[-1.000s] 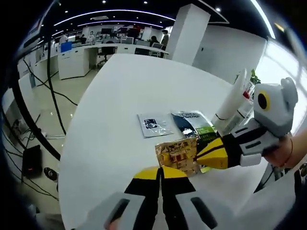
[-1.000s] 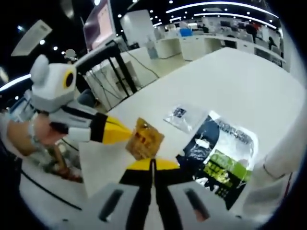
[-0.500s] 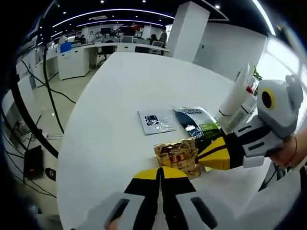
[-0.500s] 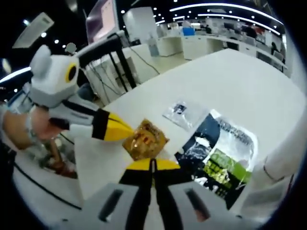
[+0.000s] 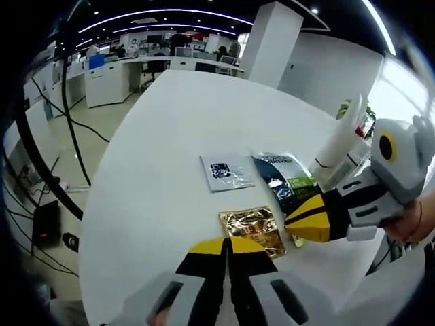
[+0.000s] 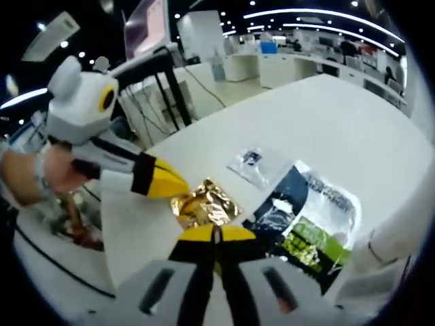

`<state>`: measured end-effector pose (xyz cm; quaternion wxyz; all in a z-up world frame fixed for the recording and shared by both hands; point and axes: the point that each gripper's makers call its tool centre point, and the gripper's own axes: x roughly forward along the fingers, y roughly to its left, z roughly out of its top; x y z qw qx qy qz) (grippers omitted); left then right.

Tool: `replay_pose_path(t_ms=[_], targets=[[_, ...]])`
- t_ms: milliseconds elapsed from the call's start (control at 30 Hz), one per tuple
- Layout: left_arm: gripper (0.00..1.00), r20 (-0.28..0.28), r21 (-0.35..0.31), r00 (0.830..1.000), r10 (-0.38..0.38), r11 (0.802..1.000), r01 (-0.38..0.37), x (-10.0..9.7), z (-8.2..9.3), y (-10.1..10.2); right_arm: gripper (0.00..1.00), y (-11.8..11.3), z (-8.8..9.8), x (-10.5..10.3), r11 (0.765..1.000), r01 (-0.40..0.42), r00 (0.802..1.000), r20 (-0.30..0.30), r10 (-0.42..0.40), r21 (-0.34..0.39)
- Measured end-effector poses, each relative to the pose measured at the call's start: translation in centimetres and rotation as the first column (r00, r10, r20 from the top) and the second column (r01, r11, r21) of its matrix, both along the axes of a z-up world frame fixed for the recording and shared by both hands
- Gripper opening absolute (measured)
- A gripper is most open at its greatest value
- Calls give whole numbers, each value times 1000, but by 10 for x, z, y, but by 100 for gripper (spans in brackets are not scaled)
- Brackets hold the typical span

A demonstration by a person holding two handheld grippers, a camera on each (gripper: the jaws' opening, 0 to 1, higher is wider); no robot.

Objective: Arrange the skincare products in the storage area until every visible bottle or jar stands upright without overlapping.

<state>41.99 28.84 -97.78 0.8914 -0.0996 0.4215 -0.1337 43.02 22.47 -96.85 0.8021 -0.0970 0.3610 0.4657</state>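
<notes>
Jaws closed on both grippers, tips at the gold sachet (image 5: 253, 230).

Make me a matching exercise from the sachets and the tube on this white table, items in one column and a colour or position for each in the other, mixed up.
Items:
1. gold sachet
2. clear sachet
3. dark and green sachet
4. white tube

Descriptions:
A. standing tall at the table's edge
B. lying between the clear and the white item
C. nearest both tongs' tips
D. see-through with a small dark label

Pairs: 1-C, 2-D, 3-B, 4-A
</notes>
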Motion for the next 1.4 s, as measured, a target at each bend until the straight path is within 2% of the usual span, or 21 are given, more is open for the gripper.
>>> replay_pose_path(t_ms=[133, 233, 333, 467, 567, 800, 1000, 1300, 1400], targets=[[2, 24, 7, 1000, 5, 1000, -5, 0, 6, 3, 1, 5, 5, -2, 999, -24, 1000, 15, 23, 22], [2, 73, 22, 997, 1, 1000, -2, -1, 13, 10, 1, 11, 7, -7, 998, -54, 998, 17, 54, 35], [4, 117, 7, 993, -7, 1000, 6, -5, 18, 12, 1, 19, 8, -14, 994, -98, 995, 21, 97, 44], [10, 159, 13, 987, -38, 999, 36, -17, 15, 12, 2, 25, 3, -21, 988, -153, 988, 38, 152, 19], [10, 186, 24, 980, -67, 998, 64, -23, 14, 7, 3, 26, 0, -24, 985, -172, 984, 40, 172, 1], [14, 191, 79, 971, -142, 988, 129, -22, 8, -5, 3, 22, -5, -22, 985, -173, 984, 45, 174, -25], [14, 185, 124, 967, -177, 980, 156, -20, 2, -6, 2, 17, -12, -20, 988, -149, 989, 17, 150, -39], [14, 165, 134, 965, -204, 974, 183, -21, -6, -9, 2, 14, -11, -18, 990, -135, 990, 29, 136, -43], [14, 175, 150, 960, -218, 970, 193, -18, -5, -10, 2, 15, -11, -18, 990, -134, 990, 33, 136, -41]])
